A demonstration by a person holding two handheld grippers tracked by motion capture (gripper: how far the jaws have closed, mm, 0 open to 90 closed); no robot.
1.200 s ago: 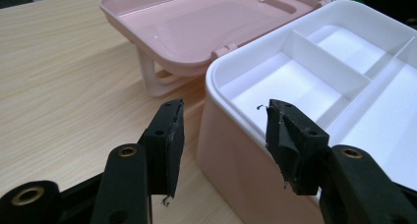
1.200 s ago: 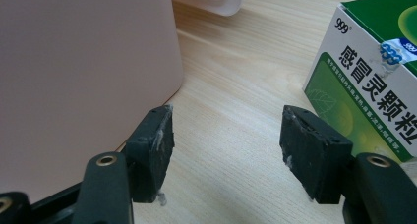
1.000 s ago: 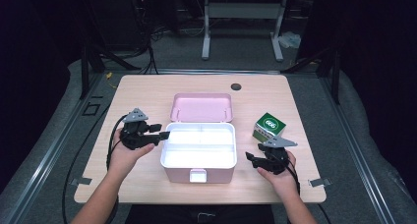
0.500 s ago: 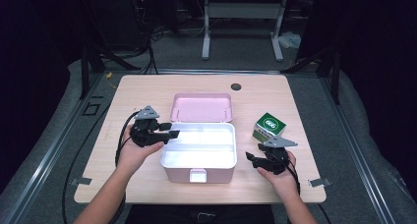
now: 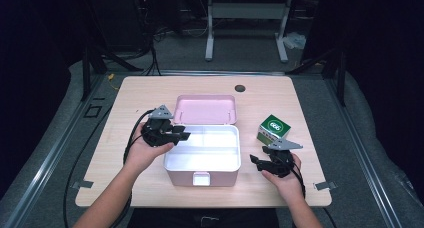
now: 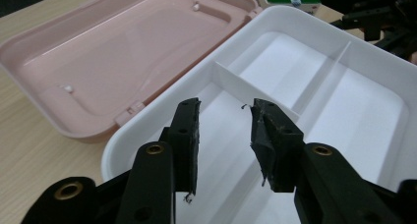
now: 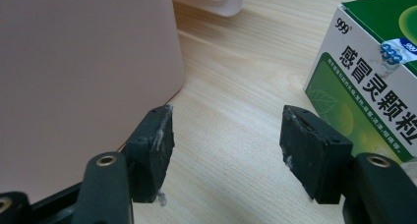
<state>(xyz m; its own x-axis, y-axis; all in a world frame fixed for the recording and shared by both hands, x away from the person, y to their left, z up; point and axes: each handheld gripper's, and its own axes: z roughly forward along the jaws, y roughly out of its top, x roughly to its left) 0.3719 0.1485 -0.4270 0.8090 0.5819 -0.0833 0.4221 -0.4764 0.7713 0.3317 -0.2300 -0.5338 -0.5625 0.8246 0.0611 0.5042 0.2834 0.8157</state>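
One storage box is seen at the middle of the table: pink shell, white inner tray split into three compartments by thin walls, pink lid laid open flat behind it. One green and white carton is set upright just right of the box. Two grippers are counted. Left gripper is held over the tray's left edge, jaws just narrowed, part open, nothing between them. Right gripper is rested beside the box's right wall, jaws apart, nothing gripped.
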